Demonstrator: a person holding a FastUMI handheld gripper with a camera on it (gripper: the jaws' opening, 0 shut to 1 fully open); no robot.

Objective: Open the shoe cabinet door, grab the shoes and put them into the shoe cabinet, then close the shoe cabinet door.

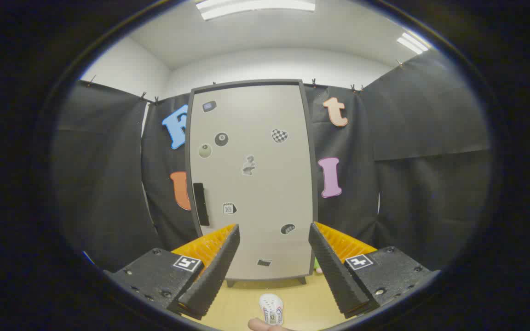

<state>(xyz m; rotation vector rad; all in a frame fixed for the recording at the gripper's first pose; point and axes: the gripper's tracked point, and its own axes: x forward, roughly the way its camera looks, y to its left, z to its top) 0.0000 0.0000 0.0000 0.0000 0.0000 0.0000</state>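
The shoe cabinet (251,179) stands upright beyond my fingers, pale grey with a dark frame and several stickers on its door. The door is closed, and a dark vertical handle (200,203) sits on its left side. A white shoe (271,309) lies on the wooden floor between my fingers, short of the cabinet's feet. My gripper (274,239) is open, its fingers wide apart with nothing between them, held well back from the cabinet.
Black cloth walls close in the booth on both sides and behind the cabinet. A small green and pink object (317,265) peeks out by the cabinet's lower right corner. A fingertip (258,325) shows just below the shoe.
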